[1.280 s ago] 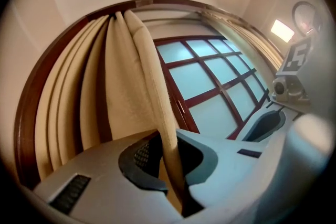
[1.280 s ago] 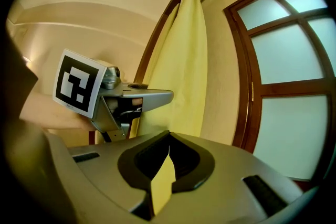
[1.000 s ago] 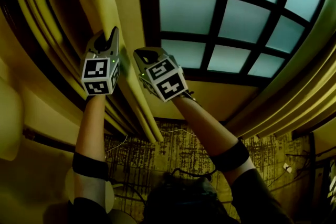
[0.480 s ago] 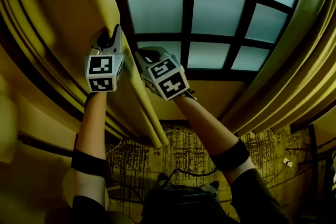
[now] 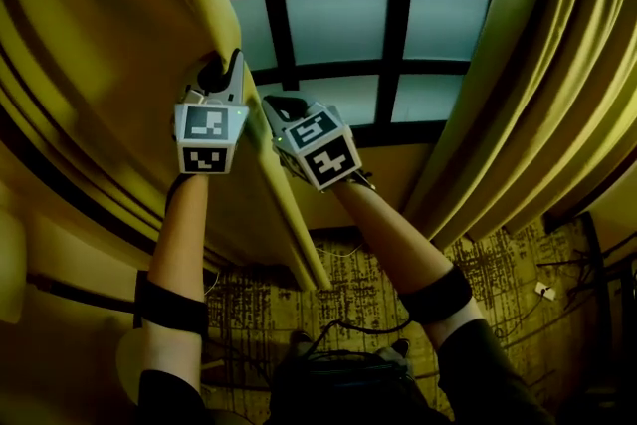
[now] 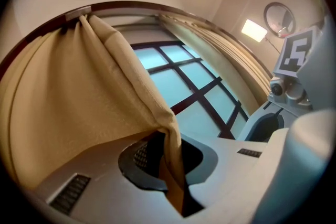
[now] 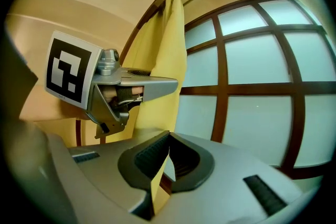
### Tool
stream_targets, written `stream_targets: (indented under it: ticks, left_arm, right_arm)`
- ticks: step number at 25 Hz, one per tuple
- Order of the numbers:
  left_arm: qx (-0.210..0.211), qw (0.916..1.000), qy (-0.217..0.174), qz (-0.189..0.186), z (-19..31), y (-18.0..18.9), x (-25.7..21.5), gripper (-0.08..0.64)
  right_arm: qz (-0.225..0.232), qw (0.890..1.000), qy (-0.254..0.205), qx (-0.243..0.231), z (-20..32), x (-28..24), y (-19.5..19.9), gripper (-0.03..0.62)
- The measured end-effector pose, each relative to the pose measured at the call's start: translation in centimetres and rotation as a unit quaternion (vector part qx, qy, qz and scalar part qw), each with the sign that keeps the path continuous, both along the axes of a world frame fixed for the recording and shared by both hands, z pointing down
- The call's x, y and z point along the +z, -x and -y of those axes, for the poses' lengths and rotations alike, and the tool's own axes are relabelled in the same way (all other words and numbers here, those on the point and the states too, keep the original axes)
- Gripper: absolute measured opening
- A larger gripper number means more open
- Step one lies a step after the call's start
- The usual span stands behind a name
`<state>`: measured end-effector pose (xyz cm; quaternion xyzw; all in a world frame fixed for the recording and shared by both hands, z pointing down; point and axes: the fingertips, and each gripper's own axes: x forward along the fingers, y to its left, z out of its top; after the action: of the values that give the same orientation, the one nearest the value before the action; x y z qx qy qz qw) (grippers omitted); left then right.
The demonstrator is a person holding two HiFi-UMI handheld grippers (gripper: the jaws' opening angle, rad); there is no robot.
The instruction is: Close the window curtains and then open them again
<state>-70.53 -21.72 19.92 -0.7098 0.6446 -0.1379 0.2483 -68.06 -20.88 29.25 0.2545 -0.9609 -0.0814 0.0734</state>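
Both grippers are clamped on the front edge of the yellow curtain (image 5: pixel 95 65) that fills the left of the head view. The left gripper (image 5: pixel 225 67) has its fingers nearly together with a fold of that hem pinched between them, seen at the lower centre of its own view (image 6: pixel 175 186). The right gripper (image 5: pixel 272 105) is shut the same way on a thin strip of the cloth (image 7: pixel 156 186). It sits just beside the left one and slightly lower on the same edge.

The gripped edge runs long and near upright, from the upper left of the head view down to the lower centre. The bare window (image 5: pixel 338 15) lies to the right of the fingers. The other curtain (image 5: pixel 542 85) hangs at the far right, well apart. Closing likely means carrying this edge across the panes toward the right of the frame, and the right gripper is the nearer to that gap
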Motion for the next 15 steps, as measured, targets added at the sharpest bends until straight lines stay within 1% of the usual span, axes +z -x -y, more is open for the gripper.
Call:
stream_targets:
  ticks: [4,8,15]
  left_arm:
    - [0.023,0.9997,0.004,0.008,1.9,-6.7,0.1,0.018]
    - [0.041,0.9988,0.006,0.027,3.1,-13.2,-0.4,0.018]
    - [0.075,0.9955,0.013,0.056,5.1,-24.5,-0.4,0.025]
  right_arm:
    - [0.003,1.000,0.004,0.026,1.6,0.0,-6.5,0.005]
    - [0.012,0.999,0.015,0.044,2.4,-0.7,-12.7,0.005]
    - [0.017,0.998,0.016,0.062,4.2,-0.7,-22.0,0.005]
